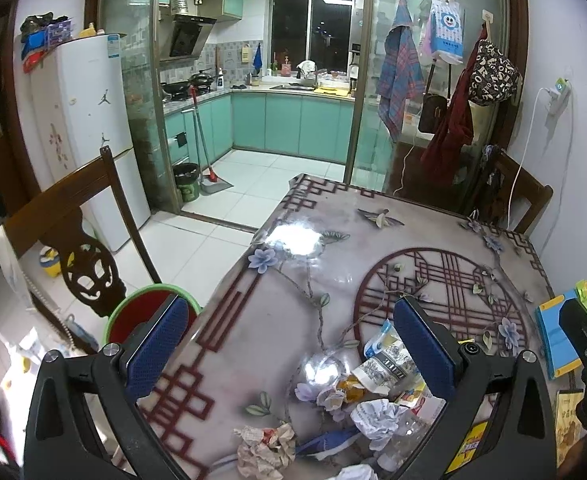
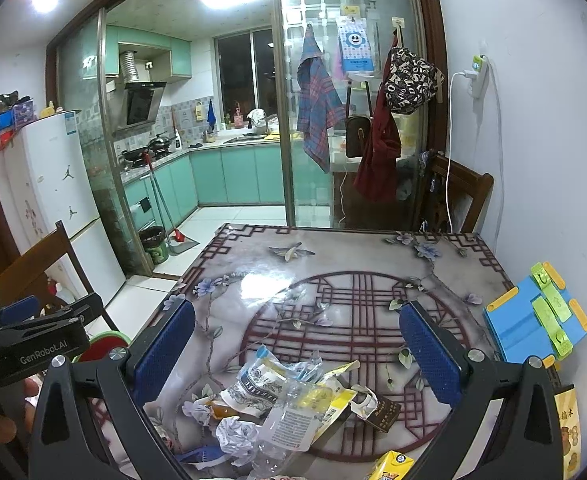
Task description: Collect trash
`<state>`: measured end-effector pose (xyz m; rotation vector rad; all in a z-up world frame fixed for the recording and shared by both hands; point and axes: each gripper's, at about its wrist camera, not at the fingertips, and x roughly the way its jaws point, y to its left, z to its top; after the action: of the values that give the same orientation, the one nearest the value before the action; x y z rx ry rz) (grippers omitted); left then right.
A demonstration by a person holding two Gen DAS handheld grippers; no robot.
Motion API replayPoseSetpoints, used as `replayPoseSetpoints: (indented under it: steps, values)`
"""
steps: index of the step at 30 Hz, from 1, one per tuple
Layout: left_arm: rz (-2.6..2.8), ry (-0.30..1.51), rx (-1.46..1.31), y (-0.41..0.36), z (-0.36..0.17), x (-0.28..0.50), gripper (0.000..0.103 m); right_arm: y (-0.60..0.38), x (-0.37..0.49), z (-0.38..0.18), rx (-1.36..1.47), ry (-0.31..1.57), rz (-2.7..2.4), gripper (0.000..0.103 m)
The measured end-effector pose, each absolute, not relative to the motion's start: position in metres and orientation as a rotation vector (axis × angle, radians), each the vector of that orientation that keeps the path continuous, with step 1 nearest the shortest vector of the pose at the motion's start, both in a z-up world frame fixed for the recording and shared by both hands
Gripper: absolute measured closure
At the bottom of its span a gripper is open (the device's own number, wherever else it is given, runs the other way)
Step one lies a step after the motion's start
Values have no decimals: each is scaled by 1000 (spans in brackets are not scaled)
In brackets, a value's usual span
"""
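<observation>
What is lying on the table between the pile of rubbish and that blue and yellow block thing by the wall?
Nothing: in the right wrist view the patterned tablecloth is bare between the trash pile and the blue toy.

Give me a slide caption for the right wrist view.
Open right gripper poised above a trash pile on the patterned table.
</observation>
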<state>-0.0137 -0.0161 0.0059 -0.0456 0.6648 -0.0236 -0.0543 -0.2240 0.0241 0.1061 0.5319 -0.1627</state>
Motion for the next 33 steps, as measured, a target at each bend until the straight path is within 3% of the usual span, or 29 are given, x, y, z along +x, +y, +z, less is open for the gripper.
replayPoseSetpoints:
  steps: [33]
  values:
    - [-21, 675, -22, -14, 3, -15, 0, -221, -54, 22, 93, 559, -139, 0]
